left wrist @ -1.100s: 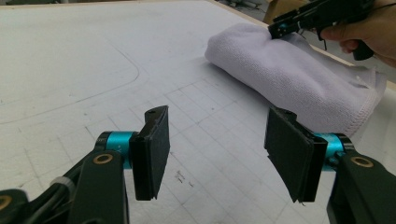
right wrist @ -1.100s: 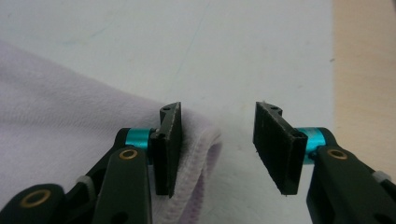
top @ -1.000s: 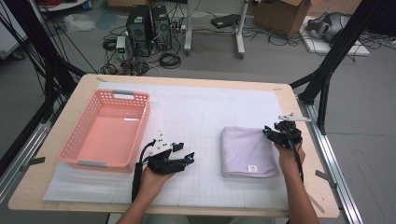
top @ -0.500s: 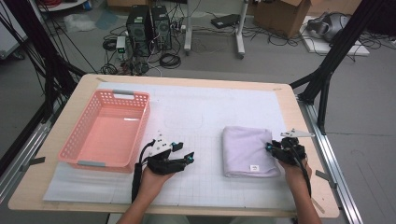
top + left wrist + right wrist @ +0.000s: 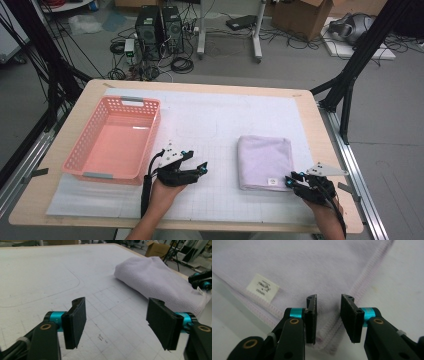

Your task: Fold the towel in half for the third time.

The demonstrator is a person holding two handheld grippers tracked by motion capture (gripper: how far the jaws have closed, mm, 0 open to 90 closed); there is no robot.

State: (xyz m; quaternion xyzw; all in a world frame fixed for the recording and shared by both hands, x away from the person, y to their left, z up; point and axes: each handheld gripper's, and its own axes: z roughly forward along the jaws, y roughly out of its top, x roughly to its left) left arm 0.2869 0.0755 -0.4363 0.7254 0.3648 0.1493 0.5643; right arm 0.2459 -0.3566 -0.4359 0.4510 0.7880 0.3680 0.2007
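The folded towel [image 5: 264, 162] lay toward the counter's [image 5: 310, 120] right edge. The right tool [image 5: 328, 315] straddled its near corner, jaws slightly parted, gripping nothing. The left tool [image 5: 116, 322] gaped wide, empty.

Right gripper [image 5: 291, 180] at folded towel [image 5: 264, 161] near corner; left gripper [image 5: 199, 169] beside basket [image 5: 114, 140].
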